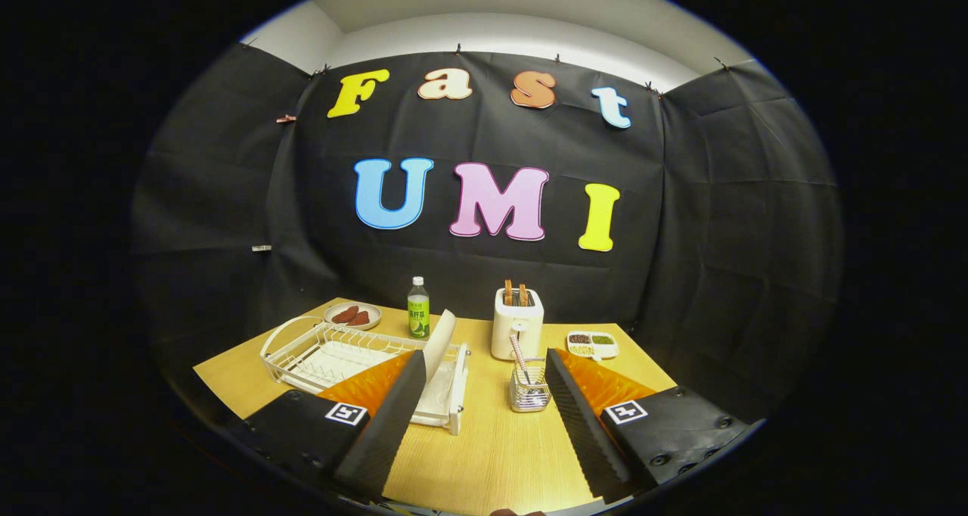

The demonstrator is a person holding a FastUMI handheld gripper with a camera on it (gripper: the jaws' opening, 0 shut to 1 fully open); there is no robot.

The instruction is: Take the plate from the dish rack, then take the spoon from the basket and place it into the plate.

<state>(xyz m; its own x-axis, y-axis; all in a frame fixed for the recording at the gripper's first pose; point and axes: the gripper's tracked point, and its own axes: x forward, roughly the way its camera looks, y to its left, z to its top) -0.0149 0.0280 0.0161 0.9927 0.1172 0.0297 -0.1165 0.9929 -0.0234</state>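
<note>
Tongs (478,402) hanging wide open over the near edge of the yellow wooden bench (491,455), nothing between the fingers, nothing gripped. Ahead of the left finger sits the white wire dish rack (325,353), and there's the pale round plate (441,342), standing on edge at the rack's right end, leaning a little. Just ahead of the right finger is the small wire mesh basket (528,391), with the spoon's striped handle (519,349) poking up out of it at a slant.

Now the worries. That plate is thin and upright: come in off-line and one finger will likely shove it flat into the rack, or catch a wire and drag the whole rack along. Pinch it near the rim and I'd expect it to swing and slip.

The basket looks light and stands very near the white toaster (517,323); a crooked pull on the spoon could tip it over. Further back, a green-labelled bottle (418,309) stands near the far edge behind the rack, easy to topple on a long reach. A dish of reddish food (352,315) at the far left corner and a small divided tray (593,343) to the right look safely out of the way.
</note>
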